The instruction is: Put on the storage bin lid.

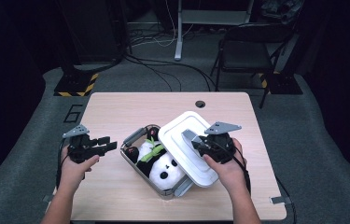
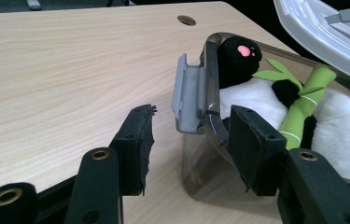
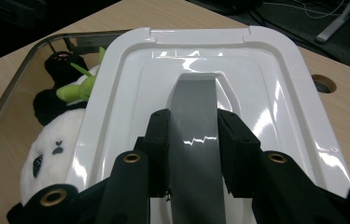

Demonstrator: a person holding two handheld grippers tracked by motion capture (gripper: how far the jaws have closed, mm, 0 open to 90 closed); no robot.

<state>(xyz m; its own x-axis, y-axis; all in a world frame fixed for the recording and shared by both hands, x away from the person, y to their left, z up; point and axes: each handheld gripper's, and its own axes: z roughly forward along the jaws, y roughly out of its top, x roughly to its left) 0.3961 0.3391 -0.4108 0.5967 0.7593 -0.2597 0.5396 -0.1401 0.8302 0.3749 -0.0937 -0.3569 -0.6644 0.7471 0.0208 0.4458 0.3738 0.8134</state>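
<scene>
Lifting the white lid (image 1: 189,145) by its grey handle (image 3: 196,140), the right gripper (image 1: 199,141) is clenched on that handle, pads pressed to both its sides. The lid hangs tilted over the 3 o'clock half of the clear box (image 1: 135,164), which sits at the middle of the table (image 1: 116,112). Risk, as I judge it: the handle is smooth and the lid is wide, so it could swing or slip and drop onto the panda toy (image 1: 161,164) inside.

Left gripper (image 1: 109,144) is at 9 o'clock of the box, released, nothing pressed; its jaws straddle the box's flipped-up grey latch (image 2: 187,93) and corner wall. A bump here could shove the box or snag the latch. A second latch (image 1: 183,187) hangs loose at 5 o'clock. The toy's green bamboo (image 2: 303,107) sticks up and could catch the lid edge.

Surface: pale wood table, round cable hole (image 1: 200,103) at 12 o'clock. Room: dark, grey floor, black folding chair (image 1: 245,46) at 1 o'clock, cables, a striped stand base (image 1: 74,84) at 11 o'clock.
</scene>
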